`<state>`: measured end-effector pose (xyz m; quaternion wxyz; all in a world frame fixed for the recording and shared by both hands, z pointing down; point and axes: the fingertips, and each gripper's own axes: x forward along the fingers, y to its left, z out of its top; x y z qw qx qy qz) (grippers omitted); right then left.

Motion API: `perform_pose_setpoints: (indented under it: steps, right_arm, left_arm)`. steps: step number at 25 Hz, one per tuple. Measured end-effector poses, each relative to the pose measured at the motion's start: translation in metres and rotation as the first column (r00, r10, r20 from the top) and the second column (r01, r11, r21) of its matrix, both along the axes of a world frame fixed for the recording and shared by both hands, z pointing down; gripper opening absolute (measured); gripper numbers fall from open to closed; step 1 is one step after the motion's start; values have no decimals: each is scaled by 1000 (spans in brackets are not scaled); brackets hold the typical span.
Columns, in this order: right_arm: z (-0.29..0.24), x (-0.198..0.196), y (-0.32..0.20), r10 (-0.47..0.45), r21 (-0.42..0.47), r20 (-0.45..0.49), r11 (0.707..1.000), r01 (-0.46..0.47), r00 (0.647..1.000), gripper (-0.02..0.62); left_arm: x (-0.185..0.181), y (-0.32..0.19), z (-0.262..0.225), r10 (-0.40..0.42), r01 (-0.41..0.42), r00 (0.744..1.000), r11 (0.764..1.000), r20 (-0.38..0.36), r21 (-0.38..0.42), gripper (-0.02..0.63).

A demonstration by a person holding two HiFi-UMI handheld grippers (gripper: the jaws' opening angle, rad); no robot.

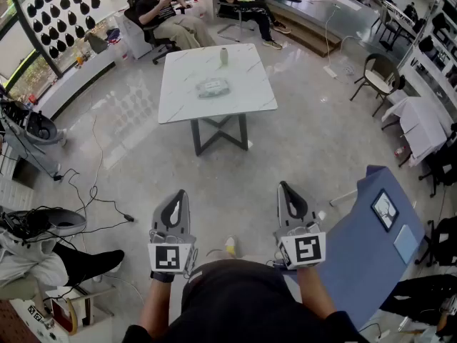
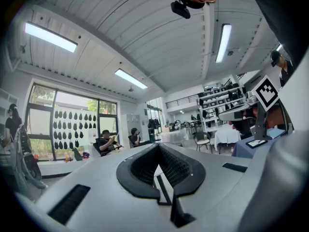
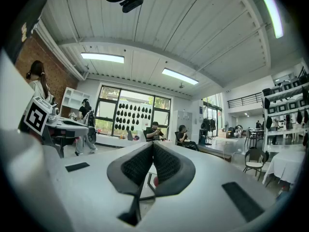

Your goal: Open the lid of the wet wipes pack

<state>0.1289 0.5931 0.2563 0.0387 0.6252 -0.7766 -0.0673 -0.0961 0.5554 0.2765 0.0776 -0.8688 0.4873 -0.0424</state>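
Observation:
The wet wipes pack [image 1: 213, 88] lies flat near the middle of a white square table [image 1: 250, 102] far ahead of me, its lid side too small to make out. My left gripper [image 1: 178, 196] and right gripper [image 1: 286, 190] are held close to my body, side by side and level, well short of the table. Both are shut with nothing between their jaws. In the left gripper view the black pads [image 2: 145, 170] meet at the tip, and in the right gripper view the pads [image 3: 166, 166] also meet. The pack is not seen in either gripper view.
A small pale bottle [image 1: 223, 56] stands at the table's far edge. Two seated people [image 1: 163, 13] are behind the table. A blue table [image 1: 364, 249] with a tablet is at my right, a chair [image 1: 377, 73] farther right. Cables [image 1: 93, 191] trail on the floor at left.

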Motion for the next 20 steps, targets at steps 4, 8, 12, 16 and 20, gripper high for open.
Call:
perform_pose_setpoints:
  steps: [4, 8, 12, 16, 20]
  right_arm:
    - [7, -1, -9, -6, -22, 1, 1000, 6, 1000, 2]
    - [8, 1, -12, 3, -8, 5, 1000, -3, 1000, 2]
    - [10, 7, -17, 23, -25, 3, 999, -23, 1000, 2]
    - [11, 8, -21, 36, -28, -1, 999, -36, 999, 2]
    - [11, 12, -29, 41, -24, 4, 999, -40, 999, 2]
  left_arm:
    - [4, -7, 2, 0, 0, 1000, 1000, 12, 5, 9]
    - [4, -13, 11, -3, 3, 1000, 1000, 11, -15, 9]
    - [6, -22, 13, 12, -12, 1000, 1000, 15, -17, 9]
    - [9, -30, 12, 25, -25, 999, 1000, 21, -15, 9]
    - [15, -38, 12, 32, -31, 999, 999, 44, -22, 9]
